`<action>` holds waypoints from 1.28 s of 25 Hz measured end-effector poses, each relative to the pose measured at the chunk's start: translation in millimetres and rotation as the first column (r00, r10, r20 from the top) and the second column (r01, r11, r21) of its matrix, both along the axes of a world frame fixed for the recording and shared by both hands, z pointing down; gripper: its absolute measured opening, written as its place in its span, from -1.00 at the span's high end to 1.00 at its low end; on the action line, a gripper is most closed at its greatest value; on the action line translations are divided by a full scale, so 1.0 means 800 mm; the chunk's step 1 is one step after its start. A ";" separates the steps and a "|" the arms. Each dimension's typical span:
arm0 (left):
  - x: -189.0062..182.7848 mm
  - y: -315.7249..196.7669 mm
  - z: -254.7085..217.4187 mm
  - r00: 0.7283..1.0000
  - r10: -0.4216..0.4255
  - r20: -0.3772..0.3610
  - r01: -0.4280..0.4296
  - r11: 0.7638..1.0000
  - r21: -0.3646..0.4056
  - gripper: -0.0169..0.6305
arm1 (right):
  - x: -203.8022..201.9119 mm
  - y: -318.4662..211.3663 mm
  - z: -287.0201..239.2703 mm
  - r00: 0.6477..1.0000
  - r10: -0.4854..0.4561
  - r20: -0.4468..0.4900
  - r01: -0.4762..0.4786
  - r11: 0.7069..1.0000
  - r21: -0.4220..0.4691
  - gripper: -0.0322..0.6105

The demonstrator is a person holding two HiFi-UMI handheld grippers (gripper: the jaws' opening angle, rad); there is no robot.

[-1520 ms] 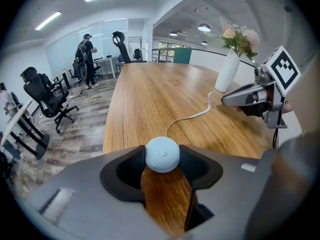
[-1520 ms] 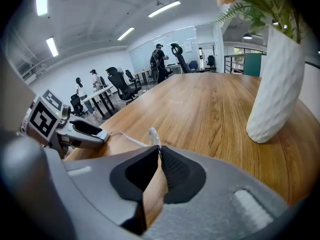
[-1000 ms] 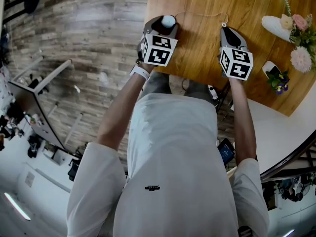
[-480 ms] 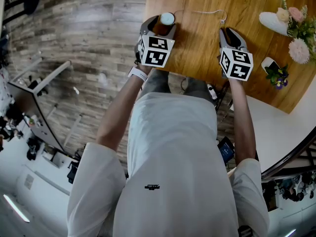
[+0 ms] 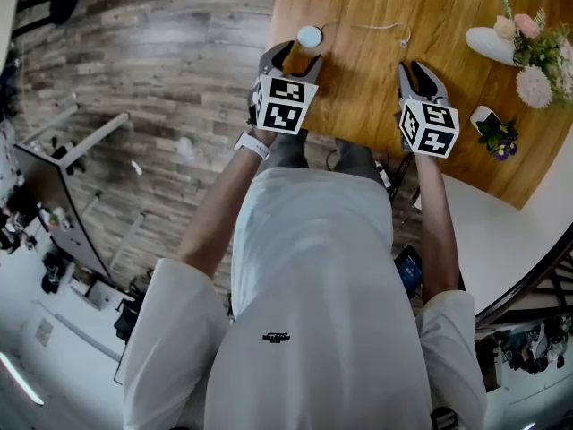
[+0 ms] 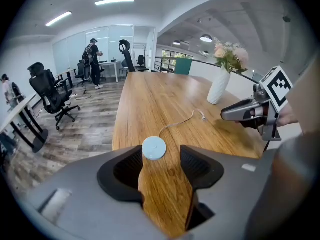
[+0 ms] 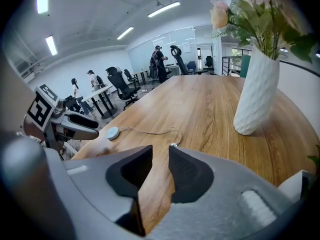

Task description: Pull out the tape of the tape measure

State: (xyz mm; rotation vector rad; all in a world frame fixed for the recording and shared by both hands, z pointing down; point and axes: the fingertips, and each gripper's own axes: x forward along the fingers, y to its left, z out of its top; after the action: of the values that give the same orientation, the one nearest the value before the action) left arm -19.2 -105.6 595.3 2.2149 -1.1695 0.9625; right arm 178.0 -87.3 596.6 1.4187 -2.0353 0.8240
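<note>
Near the left edge of the grained wooden tabletop [image 5: 358, 97] lies the tape measure [image 5: 309, 37], a small pale round disc. Its thin tape [image 5: 376, 25] trails in a loose curve toward the middle, too fine to show any marks. Just short of the disc, the left gripper [image 6: 159, 156] holds its ribbed dark pads wide, having just closed a little, over bare wood; the right gripper [image 7: 161, 154], jaws just opening to a narrow gap, grips nothing.
</note>
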 end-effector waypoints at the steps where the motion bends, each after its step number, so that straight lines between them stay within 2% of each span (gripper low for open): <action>1: -0.001 0.002 -0.004 1.000 -0.005 -0.004 0.005 1.000 0.006 0.17 | -0.001 0.001 -0.004 1.000 -0.001 0.001 0.001 1.000 0.004 0.60; 8: -0.009 0.011 -0.036 0.999 -0.031 -0.027 0.032 0.999 0.037 0.18 | -0.007 0.004 -0.035 1.000 -0.012 0.005 0.012 0.999 0.036 0.59; 21: -0.022 0.017 -0.102 0.993 -0.059 -0.098 0.067 0.995 0.080 0.20 | -0.030 -0.013 -0.128 0.997 -0.001 0.080 -0.010 0.990 0.140 0.59; 25: -0.030 0.015 -0.127 0.989 -0.079 -0.122 0.092 0.990 0.110 0.21 | -0.038 -0.016 -0.156 0.996 -0.026 0.082 0.012 0.985 0.170 0.59; 29: -0.040 0.011 -0.159 0.975 -0.123 -0.186 0.147 0.981 0.126 0.23 | -0.045 -0.019 -0.192 0.996 -0.048 0.073 0.031 0.976 0.214 0.59; 32: -0.047 0.009 -0.180 0.972 -0.125 -0.197 0.159 0.973 0.167 0.23 | -0.046 -0.020 -0.222 0.996 -0.054 0.073 0.033 0.966 0.258 0.59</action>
State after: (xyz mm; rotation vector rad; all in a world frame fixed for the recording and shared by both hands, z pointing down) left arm -56.9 -98.1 451.0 2.2664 -1.3537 0.5974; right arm 141.6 -103.3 418.8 1.4911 -2.2929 0.6239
